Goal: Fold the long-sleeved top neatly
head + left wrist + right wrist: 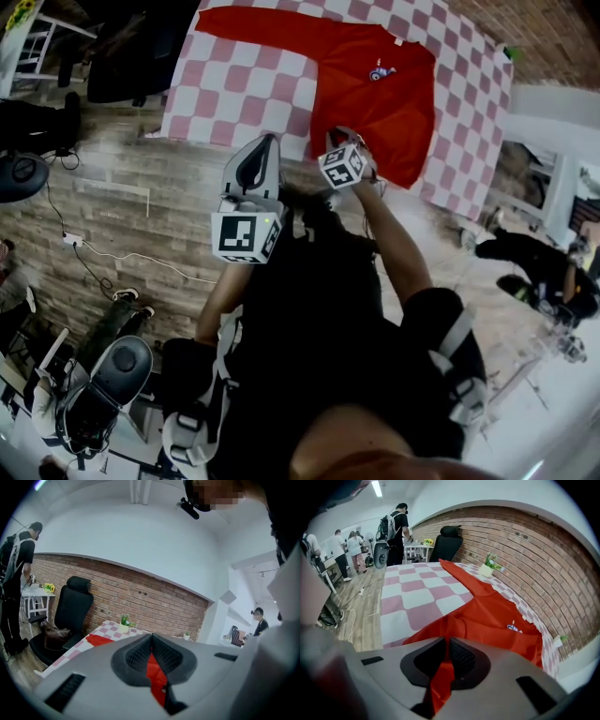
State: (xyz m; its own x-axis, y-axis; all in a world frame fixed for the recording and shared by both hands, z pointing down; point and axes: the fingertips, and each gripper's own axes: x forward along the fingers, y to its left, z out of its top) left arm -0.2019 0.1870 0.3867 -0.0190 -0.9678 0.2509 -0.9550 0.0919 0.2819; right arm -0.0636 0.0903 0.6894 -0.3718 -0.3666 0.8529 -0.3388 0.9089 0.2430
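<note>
checked pink-and-white tablecloth (pixel 234 84) in the head view carries the smooth red long-sleeved top (pixel 375 108), one sleeve stretched out, its small blue-white chest logo (pixel 381 72) unreadable. left gripper view: the left gripper (pixel 151 638) has its ribbed pads pressed together, with red behind them. right gripper view: the right gripper (pixel 447 644) pinches the top's hem.

No writing can be read anywhere in these views.
The long-sleeved top (pixel 375 103) carries a small blue-and-white chest emblem (pixel 380 71), too small to show any letters in either the head view or the right gripper view. One marker cube (pixel 246 234) and the other marker cube (pixel 342 166) bear only black-and-white square patterns, without words or digits. The checked counter (pixel 234 84) and the brick wall (pixel 140 592) show no print.
</note>
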